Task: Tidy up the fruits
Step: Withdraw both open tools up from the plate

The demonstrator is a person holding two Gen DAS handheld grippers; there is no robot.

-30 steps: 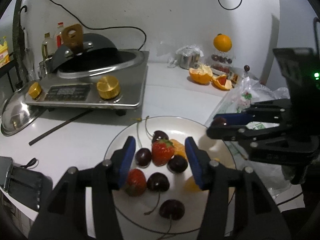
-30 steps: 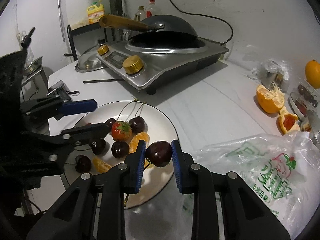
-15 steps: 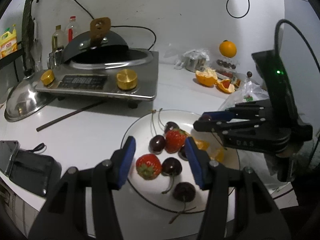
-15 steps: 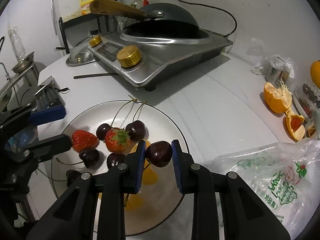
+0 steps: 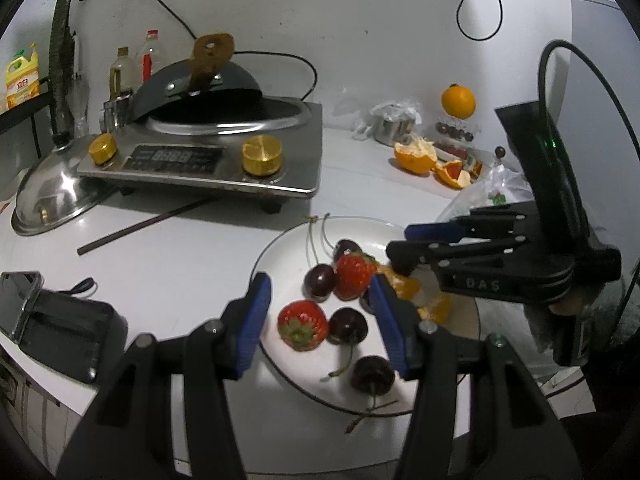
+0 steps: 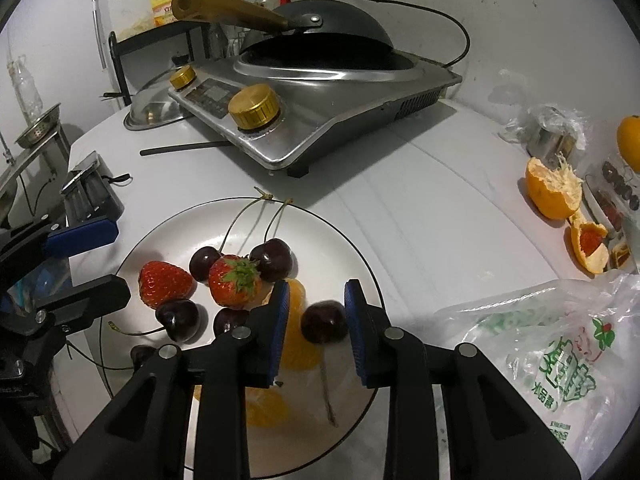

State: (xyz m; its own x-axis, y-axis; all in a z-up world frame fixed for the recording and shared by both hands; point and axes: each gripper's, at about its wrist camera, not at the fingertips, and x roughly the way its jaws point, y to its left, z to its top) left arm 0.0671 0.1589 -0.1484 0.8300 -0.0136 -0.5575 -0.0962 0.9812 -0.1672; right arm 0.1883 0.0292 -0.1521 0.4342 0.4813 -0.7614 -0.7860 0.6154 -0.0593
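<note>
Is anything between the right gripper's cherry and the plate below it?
Nothing visible. The right gripper has just been opening, and the cherry sits between its pads without touching them, over a bare patch of the plate, beside the orange segment.

Left gripper (image 5: 320, 318): points forward and downward, jaws parted with a clear gap and nothing gripped between the blue pads.
Right gripper (image 6: 317, 312): tilted steeply down; jaws have just been opening, and a cherry (image 6: 324, 321) sits between the pads with gaps showing on both sides.
Relative pose: the right gripper reaches in sideways across the left wrist view, its fingers (image 5: 432, 228) stacked one above the other.
</note>
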